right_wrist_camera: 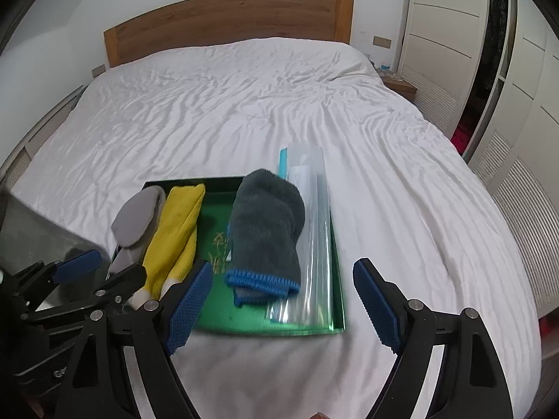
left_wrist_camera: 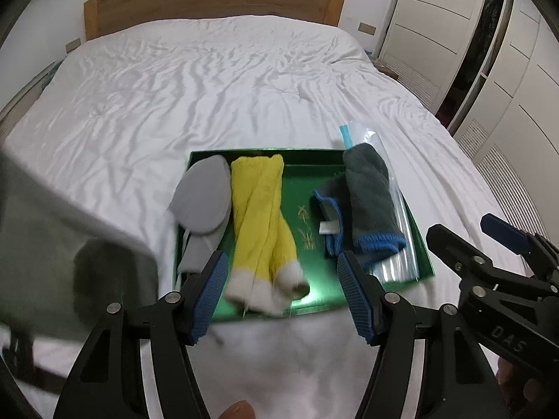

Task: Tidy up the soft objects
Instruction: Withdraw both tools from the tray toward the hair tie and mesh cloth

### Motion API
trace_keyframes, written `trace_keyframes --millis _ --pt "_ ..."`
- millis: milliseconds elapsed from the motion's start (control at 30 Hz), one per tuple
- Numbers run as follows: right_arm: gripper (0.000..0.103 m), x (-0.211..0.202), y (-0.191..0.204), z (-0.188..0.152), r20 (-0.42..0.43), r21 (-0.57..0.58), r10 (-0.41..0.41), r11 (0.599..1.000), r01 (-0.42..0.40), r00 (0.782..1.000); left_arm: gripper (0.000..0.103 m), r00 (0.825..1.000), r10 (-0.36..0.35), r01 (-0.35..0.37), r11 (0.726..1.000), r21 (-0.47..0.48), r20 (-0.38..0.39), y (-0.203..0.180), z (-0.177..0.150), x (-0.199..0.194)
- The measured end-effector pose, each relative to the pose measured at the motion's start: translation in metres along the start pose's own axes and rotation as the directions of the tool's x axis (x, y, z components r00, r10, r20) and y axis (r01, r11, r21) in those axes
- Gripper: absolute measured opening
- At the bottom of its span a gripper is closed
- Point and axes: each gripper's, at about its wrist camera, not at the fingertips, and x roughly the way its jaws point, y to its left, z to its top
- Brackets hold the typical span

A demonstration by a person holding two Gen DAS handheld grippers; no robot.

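Note:
A green tray (left_wrist_camera: 314, 300) lies on the white bed. In it, from left to right, are a grey padded eye mask (left_wrist_camera: 202, 202), a pair of yellow socks with white toes (left_wrist_camera: 260, 216), a dark grey towel with blue trim (left_wrist_camera: 370, 195) and a clear zip bag (left_wrist_camera: 398, 265) under the towel. My left gripper (left_wrist_camera: 282, 256) hovers open over the tray's near edge, in line with the socks' toes, holding nothing. My right gripper (right_wrist_camera: 283, 265) is open and empty, above the towel (right_wrist_camera: 269, 223) and bag (right_wrist_camera: 314, 244). Each gripper shows at the edge of the other's view.
The white wrinkled duvet (left_wrist_camera: 209, 87) covers the bed up to a wooden headboard (left_wrist_camera: 209, 0). A large blurred grey-white object (left_wrist_camera: 52, 227) stands close at the left. White wardrobe doors (right_wrist_camera: 436, 35) run along the right side, with a small nightstand (right_wrist_camera: 398, 85) beside the bed.

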Motion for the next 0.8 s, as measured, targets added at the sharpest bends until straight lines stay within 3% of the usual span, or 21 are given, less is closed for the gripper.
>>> trace_keyframes --millis 433,800 --pt "0.083 -0.08 0.047 -0.052 -0.003 -0.044 0.007 0.999 -0.007 1.0 0.059 0.999 -0.024 0.023 1.0 0.011 0.035 0.03 -0.061 -0.09" --pt "0.083 -0.153 0.108 -0.096 -0.036 -0.072 0.047 0.996 -0.05 0.998 0.059 0.997 0.049 -0.051 0.998 0.041 0.056 0.098 -0.117 -0.163"
